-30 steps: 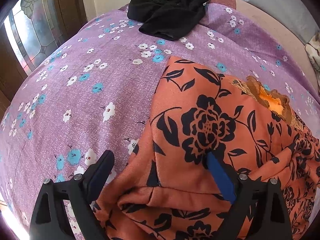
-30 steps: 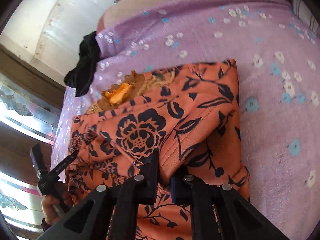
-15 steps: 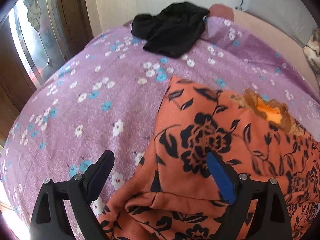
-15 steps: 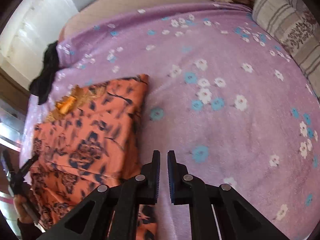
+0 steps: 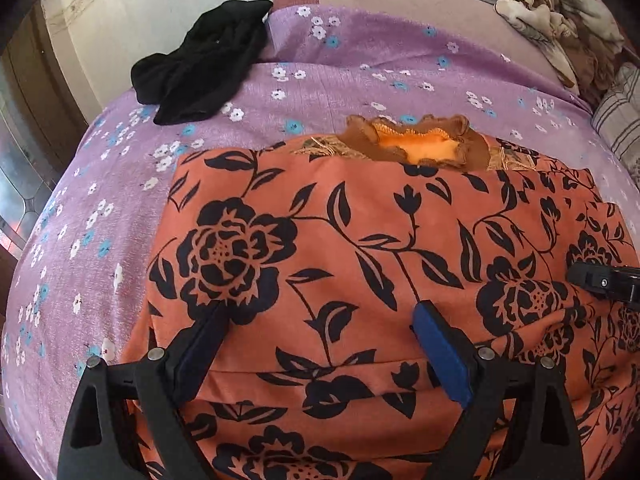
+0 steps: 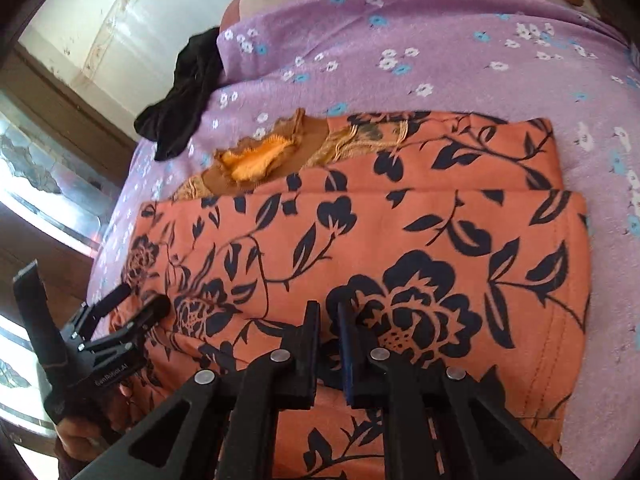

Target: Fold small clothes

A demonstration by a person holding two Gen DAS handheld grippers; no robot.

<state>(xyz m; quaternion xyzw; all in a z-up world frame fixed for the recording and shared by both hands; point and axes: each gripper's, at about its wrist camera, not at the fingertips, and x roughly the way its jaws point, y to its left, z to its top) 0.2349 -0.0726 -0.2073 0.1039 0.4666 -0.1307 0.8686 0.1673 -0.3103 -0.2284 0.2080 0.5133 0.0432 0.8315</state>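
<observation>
**Right gripper back over the orange garment; left gripper sliding across it**

Since half a second ago the right gripper (image 6: 329, 312) is returning from the bare purple bedsheet (image 6: 440, 40) to the orange floral garment (image 6: 440, 240), now hanging over its near edge. Its jaws are nearly clenched, a thin gap between them; whether any cloth is pinched there cannot be told. The left gripper (image 5: 320, 316) is shifting sideways: earlier one finger hung over the sheet, now both are over the garment, spread wide, released, gripping nothing. The garment is lying folded flat on the bedsheet, neckline at its far edge. A black cloth (image 5: 204, 64) is sitting well beyond the garment, at the sheet's far corner. No containers in view.
</observation>
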